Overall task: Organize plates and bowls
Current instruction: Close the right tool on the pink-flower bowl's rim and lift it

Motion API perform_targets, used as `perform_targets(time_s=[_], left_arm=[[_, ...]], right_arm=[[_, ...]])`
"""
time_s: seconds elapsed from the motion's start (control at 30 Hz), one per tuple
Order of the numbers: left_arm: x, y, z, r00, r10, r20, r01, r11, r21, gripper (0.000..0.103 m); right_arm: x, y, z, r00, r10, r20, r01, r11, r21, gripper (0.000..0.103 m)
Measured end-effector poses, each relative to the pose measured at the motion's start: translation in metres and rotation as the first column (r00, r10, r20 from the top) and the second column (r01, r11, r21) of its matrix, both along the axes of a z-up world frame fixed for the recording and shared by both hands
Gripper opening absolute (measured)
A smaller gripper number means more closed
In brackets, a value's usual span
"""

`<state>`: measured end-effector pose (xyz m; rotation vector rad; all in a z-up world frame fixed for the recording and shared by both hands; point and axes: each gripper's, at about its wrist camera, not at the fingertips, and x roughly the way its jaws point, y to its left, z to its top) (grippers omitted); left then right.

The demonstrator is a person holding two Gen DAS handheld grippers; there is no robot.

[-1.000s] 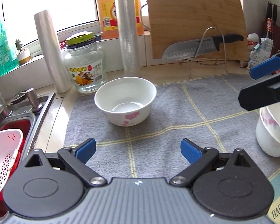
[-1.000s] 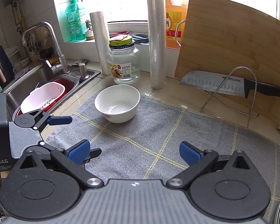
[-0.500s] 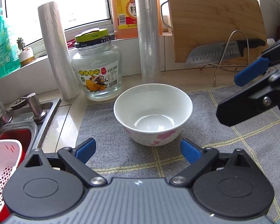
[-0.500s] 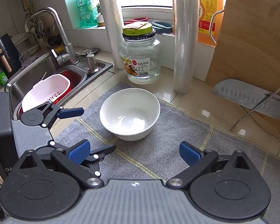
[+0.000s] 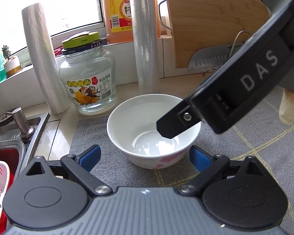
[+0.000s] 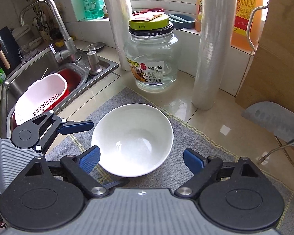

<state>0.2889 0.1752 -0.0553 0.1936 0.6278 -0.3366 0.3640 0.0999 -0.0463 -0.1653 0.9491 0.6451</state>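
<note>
A white bowl point(image 5: 153, 131) with pink flowers on its side stands upright and empty on the grey mat point(image 5: 100, 137); it also shows in the right wrist view point(image 6: 132, 139). My left gripper point(image 5: 145, 157) is open, its blue fingertips point(image 5: 90, 156) on either side of the bowl's near wall, not touching. My right gripper point(image 6: 141, 159) is open just above the bowl's near rim. The right gripper's body point(image 5: 235, 90) hangs over the bowl in the left wrist view. The left gripper's fingers point(image 6: 76, 126) show at the bowl's left.
A glass jar point(image 5: 88, 80) with a green lid, two rolls of film point(image 5: 46, 62) point(image 5: 146, 39) and an orange bottle point(image 5: 119, 9) stand behind the bowl. A cutting board point(image 5: 211, 21) and knife point(image 6: 274, 117) are at the right. The sink point(image 6: 29, 72) with a white colander point(image 6: 41, 96) is at the left.
Both grippers have moved in toward the bowl, which now lies between their open fingers. The right gripper has come over the bowl from the right.
</note>
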Motion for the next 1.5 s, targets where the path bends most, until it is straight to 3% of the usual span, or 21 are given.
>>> perform_targets(time_s=[0.3, 0.43, 1.5], left_arm=[[0.004, -0.002, 0.000, 0.999, -0.033, 0.005, 0.033, 0.999, -0.026, 0.094], [0.004, -0.002, -0.001, 0.999, -0.036, 0.002, 0.036, 0.999, -0.031, 0.090], [0.008, -0.002, 0.000, 0.998, -0.059, -0.002, 0.058, 0.997, -0.045, 0.089]], right_arm=[[0.019, 0.013, -0.008, 1.000, 0.024, 0.007, -0.024, 0.999, -0.024, 0.091], [0.023, 0.017, -0.013, 0.999, 0.037, -0.002, -0.038, 0.999, -0.030, 0.085], [0.038, 0.024, -0.020, 0.997, 0.068, -0.042, -0.068, 0.998, 0.005, 0.081]])
